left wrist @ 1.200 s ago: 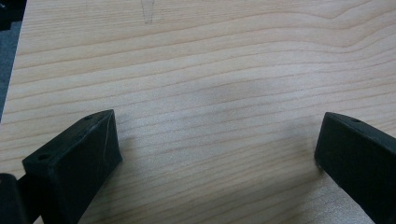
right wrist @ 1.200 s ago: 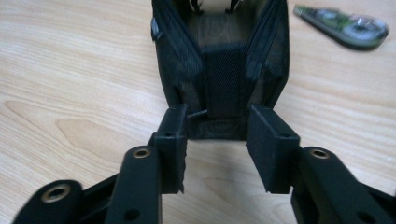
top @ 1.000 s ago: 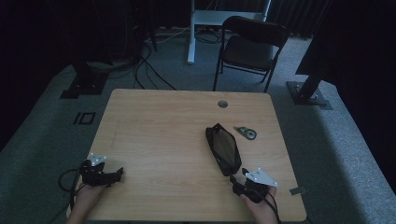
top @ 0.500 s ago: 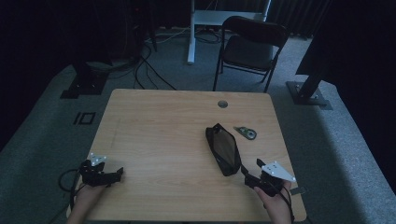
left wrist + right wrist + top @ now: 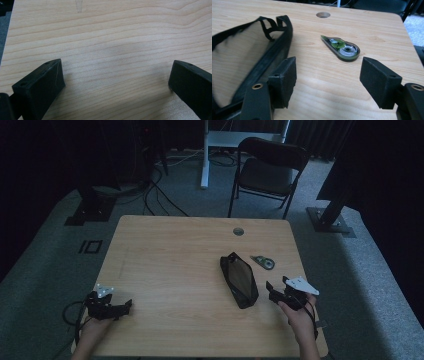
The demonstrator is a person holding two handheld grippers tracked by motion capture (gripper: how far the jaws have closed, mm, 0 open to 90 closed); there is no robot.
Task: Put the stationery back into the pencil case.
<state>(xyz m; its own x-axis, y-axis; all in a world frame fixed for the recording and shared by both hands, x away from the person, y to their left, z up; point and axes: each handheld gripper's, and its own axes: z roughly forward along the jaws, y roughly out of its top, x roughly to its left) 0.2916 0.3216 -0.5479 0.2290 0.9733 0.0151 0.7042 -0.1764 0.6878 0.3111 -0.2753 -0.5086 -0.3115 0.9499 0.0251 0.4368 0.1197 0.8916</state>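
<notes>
Resting positions: both hand-held grippers sit low near the near edge of the pale wooden table (image 5: pixel 175 250).
Left gripper (image 5: pixel 107 306): near-left corner; jaws spread wide in the left gripper view, bare wood grain between them, nothing held.
Right gripper (image 5: pixel 279 295): near-right area, just right of the pouch's near end; jaws have just been opening and stand wide apart, nothing between them.
Black mesh zip pouch (image 5: pixel 239 279): flat on the table, right of centre, lying lengthwise away from the person; in the right gripper view it runs just beside the left jaw (image 5: pixel 249 62).
Green, teardrop-shaped correction-tape dispenser (image 5: pixel 340 48): flat on the wood, just beyond the pouch's far right side, apart from both jaws.
Round cable hole (image 5: pixel 238 231): near the far edge.
</notes>
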